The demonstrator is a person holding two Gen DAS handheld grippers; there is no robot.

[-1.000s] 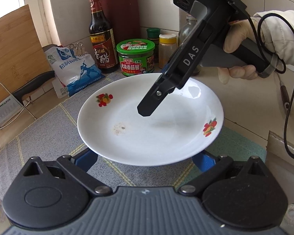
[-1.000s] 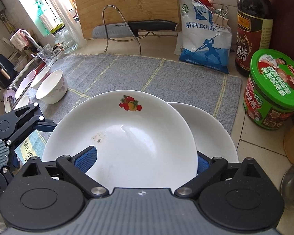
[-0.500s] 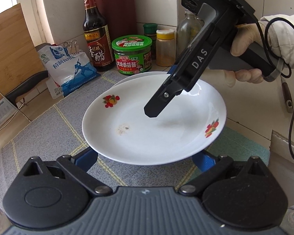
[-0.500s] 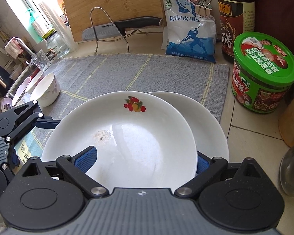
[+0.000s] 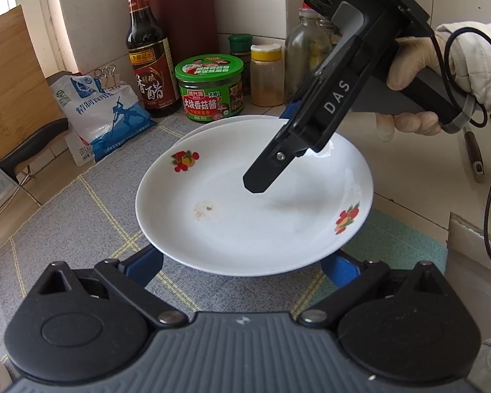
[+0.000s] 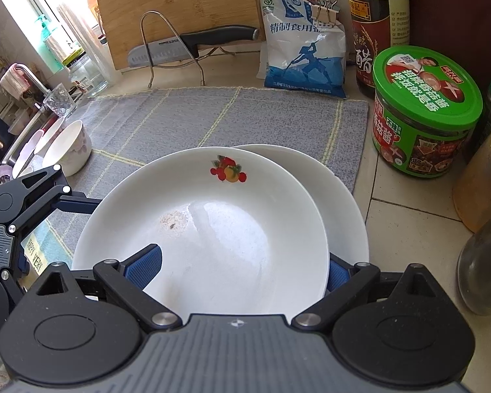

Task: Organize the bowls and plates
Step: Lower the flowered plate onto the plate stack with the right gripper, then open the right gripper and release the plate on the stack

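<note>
Fruit-print plate: white, centre of the right wrist frame, overlapping a plain plate behind it; speckled stain left of centre; fruit motifs at far rim and, in the left wrist frame, at right rim.
Right tool: blue pads spread apart on either side of the fruit-print plate's near rim; whether they press it cannot be told. Housing reads "DAS" in the left wrist frame.
Left tool: fingers apart, the plate's near edge over the gap; contact cannot be told.
Mat: grey with yellow grid lines, under both plates; bare stretch across mid-frame; its right edge ends near the jar.
Jar: green lid, Chinese label, right of frame, just beside the plain plate's rim.
Vinegar bottle: dark, Chinese characters, upper right.
Salt bag: white and blue, binder-clipped, upper centre.
Knife: blade marked "SUPOR", on a wire stand before a wooden board.
Bowl: white, left edge, well apart from the plates.
Tabletop: tiled, lower right.
</note>
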